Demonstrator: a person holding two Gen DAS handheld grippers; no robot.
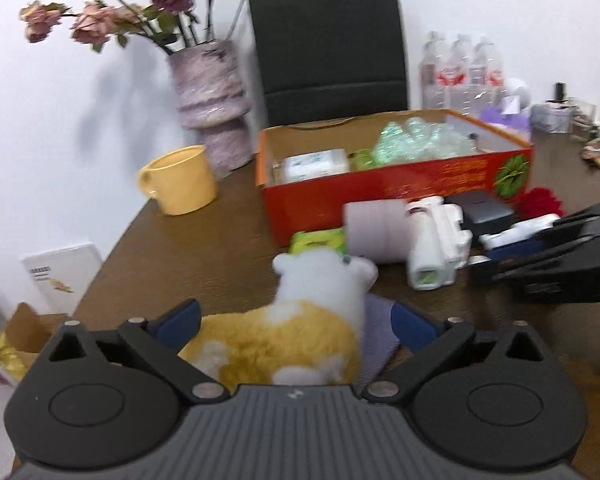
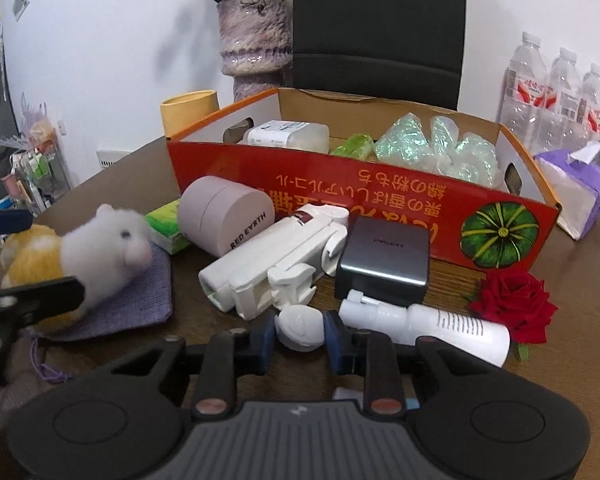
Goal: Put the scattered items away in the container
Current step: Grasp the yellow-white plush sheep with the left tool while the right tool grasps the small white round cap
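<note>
Plush hamster (image 1: pixel 316 320) sits between the wide-spread left gripper (image 1: pixel 296 320); right gripper (image 2: pixel 298 334) pinches a white oval piece (image 2: pixel 300 328). Next: carry it into the red box (image 2: pixel 340 196).

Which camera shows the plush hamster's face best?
The right wrist view: the plush hamster faces sideways there, eye and pink nose visible. The left wrist view shows only its blurred back between the open left gripper.

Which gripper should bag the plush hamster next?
Left. The left gripper is open with the hamster already between its fingers; the right gripper is shut on a white egg-shaped item.
</note>
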